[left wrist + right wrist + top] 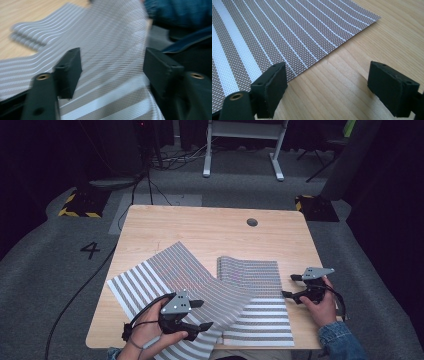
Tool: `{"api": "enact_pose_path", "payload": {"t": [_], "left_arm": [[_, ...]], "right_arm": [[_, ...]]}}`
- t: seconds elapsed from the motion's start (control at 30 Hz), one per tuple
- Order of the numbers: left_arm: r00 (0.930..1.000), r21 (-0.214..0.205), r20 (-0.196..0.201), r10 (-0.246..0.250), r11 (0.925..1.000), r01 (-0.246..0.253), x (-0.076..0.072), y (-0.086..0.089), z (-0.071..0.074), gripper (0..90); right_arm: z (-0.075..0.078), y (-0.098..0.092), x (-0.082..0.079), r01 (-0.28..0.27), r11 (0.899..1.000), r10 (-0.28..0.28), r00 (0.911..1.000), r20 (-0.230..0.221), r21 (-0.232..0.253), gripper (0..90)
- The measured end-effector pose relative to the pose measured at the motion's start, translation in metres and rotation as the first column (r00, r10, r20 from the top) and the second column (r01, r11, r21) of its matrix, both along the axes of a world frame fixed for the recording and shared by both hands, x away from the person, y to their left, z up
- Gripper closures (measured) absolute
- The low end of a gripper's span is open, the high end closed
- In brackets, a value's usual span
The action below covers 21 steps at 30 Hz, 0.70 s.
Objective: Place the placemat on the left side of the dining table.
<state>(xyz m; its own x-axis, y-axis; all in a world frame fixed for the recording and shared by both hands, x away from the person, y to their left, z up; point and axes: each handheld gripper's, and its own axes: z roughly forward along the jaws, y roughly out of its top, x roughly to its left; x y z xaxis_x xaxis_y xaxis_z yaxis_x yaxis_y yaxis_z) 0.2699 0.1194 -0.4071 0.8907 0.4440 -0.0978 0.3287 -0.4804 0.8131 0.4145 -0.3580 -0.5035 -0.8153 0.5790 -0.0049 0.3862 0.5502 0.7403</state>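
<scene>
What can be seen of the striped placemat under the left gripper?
The striped placemat looks like woven mesh, grey with white stripes that go from broad to fine. It lies flat but askew on the wooden table, its right part overlapping a second placemat. The left gripper hovers over its near edge, jaws open, nothing between them.

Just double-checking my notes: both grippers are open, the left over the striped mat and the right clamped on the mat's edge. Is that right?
Not quite. The right gripper isn't clamped on the striped mat: the right gripper view shows its jaws apart over bare table beside the mat's edge. The left gripper is open over the mat.
</scene>
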Motion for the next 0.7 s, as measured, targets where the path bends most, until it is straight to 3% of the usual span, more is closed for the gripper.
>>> {"api": "enact_pose_path", "payload": {"t": [0.07, 0.13, 0.17, 0.23, 0.33, 0.37, 0.43, 0.47, 0.57, 0.6, 0.7], "left_arm": [[0.9993, -0.005, -0.011, 0.035, 0.9994, -0.035, 0.004, 0.007, -0.003, 34.0], [0.9961, -0.047, -0.028, 0.083, 0.9953, -0.085, 0.007, 0.015, -0.005, 35.7], [0.9908, -0.066, -0.035, 0.131, 0.9890, -0.133, 0.009, 0.019, -0.005, 35.5], [0.9708, -0.057, -0.022, 0.239, 0.9691, -0.240, 0.016, 0.031, -0.005, 34.7], [0.9232, -0.024, -0.016, 0.384, 0.9229, -0.384, 0.025, 0.050, -0.007, 34.6], [0.9013, -0.019, -0.026, 0.432, 0.9012, -0.433, 0.029, 0.058, -0.009, 34.5], [0.8721, 0.006, -0.027, 0.489, 0.8725, -0.489, 0.034, 0.068, -0.013, 32.6], [0.8522, 0.021, -0.026, 0.523, 0.8526, -0.522, 0.038, 0.073, -0.017, 32.1], [0.8029, 0.049, -0.048, 0.594, 0.8042, -0.592, 0.048, 0.089, -0.028, 31.4], [0.7928, 0.066, -0.057, 0.607, 0.7946, -0.604, 0.051, 0.094, -0.031, 31.3], [0.7442, 0.105, -0.063, 0.665, 0.7459, -0.658, 0.059, 0.105, -0.043, 29.9]], "right_arm": [[0.000, 0.000, 0.000, 0.000, 1.000, 0.000, 1.0000, 0.000, 0.000, 16.2], [0.000, 0.000, 0.000, 0.000, 1.000, 0.000, 1.0000, 0.000, 0.000, 16.2], [0.000, 0.000, 0.000, 0.000, 1.000, 0.000, 1.0000, 0.000, 0.000, 16.2], [0.000, 0.000, 0.000, -0.001, 1.000, 0.001, 1.0000, 0.002, 0.000, 16.2], [0.000, 0.000, 0.000, 0.000, 1.000, 0.000, 1.0000, 0.000, 0.000, 16.2], [0.000, 0.000, 0.000, 0.000, 1.000, 0.000, 1.0000, 0.000, 0.000, 16.2], [0.000, 0.000, 0.000, -0.001, 1.000, 0.001, 1.0000, 0.002, 0.000, 16.2], [0.000, 0.000, 0.000, -0.001, 1.000, 0.001, 1.0000, 0.002, 0.000, 16.2], [0.000, 0.000, 0.000, 0.000, 1.000, 0.000, 1.0000, 0.000, 0.000, 16.2], [0.000, 0.000, 0.000, 0.000, 1.000, 0.000, 1.0000, 0.000, 0.000, 16.2], [0.000, 0.000, 0.000, 0.000, 1.000, 0.000, 1.0000, 0.000, 0.000, 16.2]]}}
